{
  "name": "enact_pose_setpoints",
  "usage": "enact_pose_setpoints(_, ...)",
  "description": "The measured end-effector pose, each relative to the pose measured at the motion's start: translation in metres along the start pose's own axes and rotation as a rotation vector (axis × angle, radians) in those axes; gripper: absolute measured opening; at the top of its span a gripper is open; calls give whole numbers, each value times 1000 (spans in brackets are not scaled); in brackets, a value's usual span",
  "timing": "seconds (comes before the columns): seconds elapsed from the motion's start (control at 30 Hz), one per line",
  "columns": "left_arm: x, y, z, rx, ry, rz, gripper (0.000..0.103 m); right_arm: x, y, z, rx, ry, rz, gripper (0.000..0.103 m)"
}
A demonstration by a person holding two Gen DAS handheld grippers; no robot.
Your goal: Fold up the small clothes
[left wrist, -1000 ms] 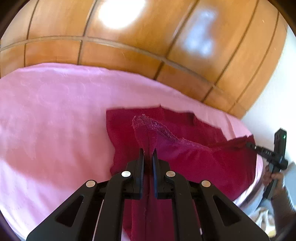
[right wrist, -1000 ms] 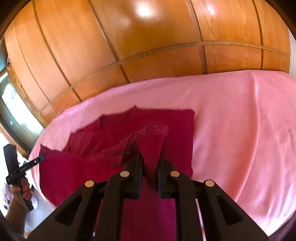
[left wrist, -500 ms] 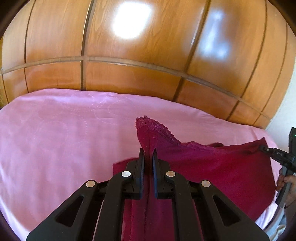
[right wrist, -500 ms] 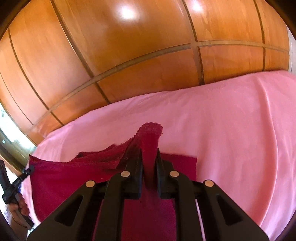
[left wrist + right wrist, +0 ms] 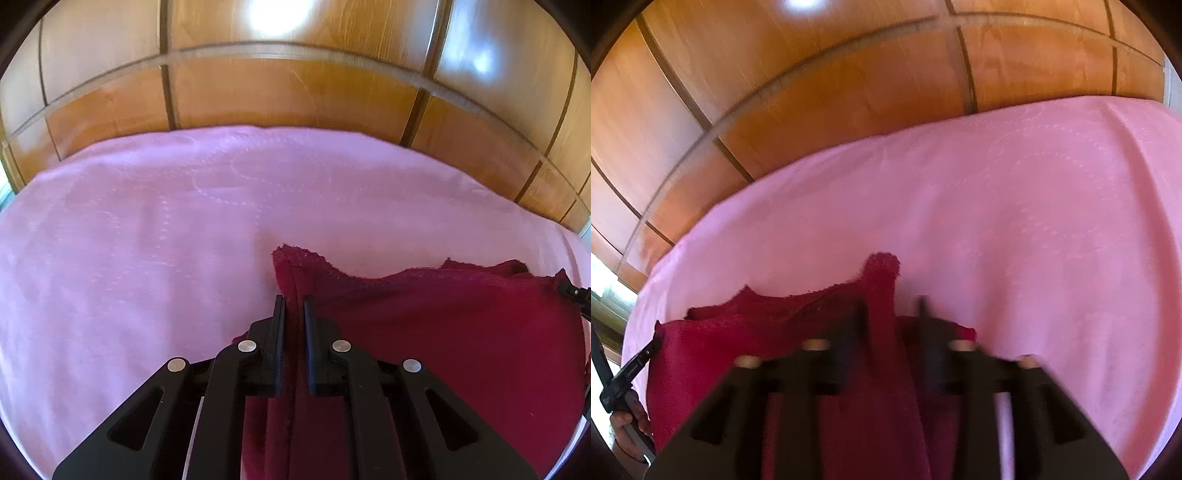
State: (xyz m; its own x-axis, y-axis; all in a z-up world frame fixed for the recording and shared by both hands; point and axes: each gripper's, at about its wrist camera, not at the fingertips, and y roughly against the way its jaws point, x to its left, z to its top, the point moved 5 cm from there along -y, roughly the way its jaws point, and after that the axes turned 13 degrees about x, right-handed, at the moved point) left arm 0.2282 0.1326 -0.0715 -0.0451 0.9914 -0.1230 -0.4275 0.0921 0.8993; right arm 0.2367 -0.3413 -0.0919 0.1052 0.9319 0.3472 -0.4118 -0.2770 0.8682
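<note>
A dark red garment (image 5: 443,325) with a lacy edge lies on the pink bedspread (image 5: 147,240). My left gripper (image 5: 294,301) is shut on its left corner, which sticks up between the fingers. In the right wrist view the same garment (image 5: 775,332) stretches to the left. My right gripper (image 5: 890,306) is blurred; its jaws stand wider apart than before, with the garment's right corner still lying between them. The left gripper shows at the left edge of the right wrist view (image 5: 635,365), and the right gripper at the right edge of the left wrist view (image 5: 574,293).
A glossy wooden panelled wall (image 5: 295,92) rises just behind the bed. The pink bedspread (image 5: 1034,221) extends beyond the garment on both sides. A bright window (image 5: 602,280) is at the far left of the right wrist view.
Both grippers carried the garment's near edge forward and down over its far part. The right gripper's jaws have spread apart; the left stays clamped.
</note>
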Motion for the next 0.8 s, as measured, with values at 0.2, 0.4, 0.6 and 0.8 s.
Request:
enact_pose_setpoints(0.2,18,43,-39,-50,39,-26,31,20,48,-30,-56,119,23,44)
enact_pose_setpoints(0.4,28,71,-105,-31,81,-159,51,24,61,-80,-39,171,-13,54)
enact_pose_setpoints(0.6,29,75,-161,14,90,-241,51,6,57,-130,6,105,4,53)
enact_pose_setpoints(0.8,28,77,-171,14,153,-366,37,-14,71,-162,10,14,58,53)
